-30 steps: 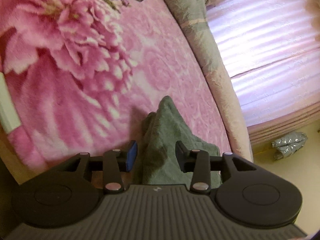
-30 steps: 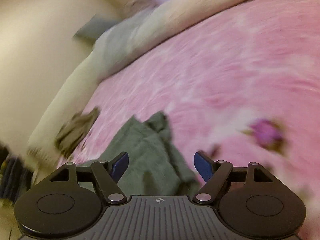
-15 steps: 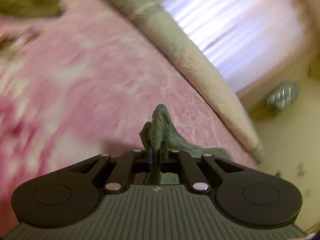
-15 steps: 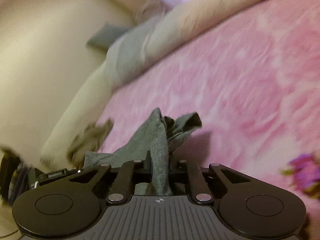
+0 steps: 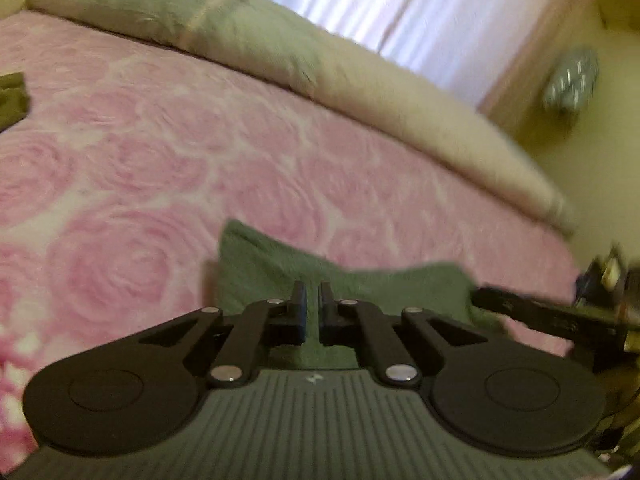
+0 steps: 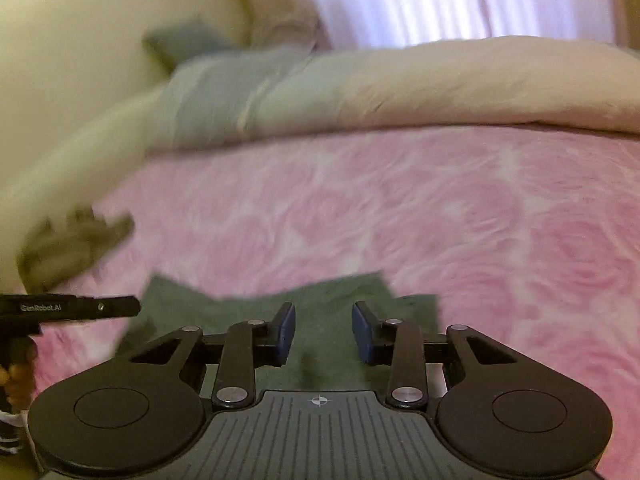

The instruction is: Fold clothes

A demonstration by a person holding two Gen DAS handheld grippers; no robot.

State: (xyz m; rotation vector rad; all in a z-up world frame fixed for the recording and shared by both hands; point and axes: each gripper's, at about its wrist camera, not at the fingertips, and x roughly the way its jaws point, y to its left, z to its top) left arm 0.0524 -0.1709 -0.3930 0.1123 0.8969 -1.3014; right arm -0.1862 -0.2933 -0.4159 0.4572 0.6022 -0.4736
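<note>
A green cloth (image 5: 272, 264) lies spread on the pink rose-patterned blanket (image 5: 160, 140), just ahead of both grippers. My left gripper (image 5: 312, 300) is shut, its fingers pinching the cloth's near edge. In the right wrist view the left gripper (image 6: 80, 306) comes in from the left and touches the left corner of the green cloth (image 6: 328, 296). The jaws of my right gripper (image 6: 323, 320) are opening. The cloth lies below and between them, and the blue pads (image 6: 286, 330) do not press on it. The right gripper (image 5: 540, 316) shows at the cloth's right corner.
A beige and grey-green duvet (image 5: 360, 80) is bunched along the blanket's far side, with a pale pink curtain (image 5: 400, 12) behind it. An olive garment (image 6: 68, 240) lies near the left edge of the bed. A silvery object (image 5: 572, 80) sits on the floor at the right.
Both grippers closed on the bunched green cloth and moved apart, and the cloth now lies spread out. The right jaws have parted again. The left jaws have stayed shut.
</note>
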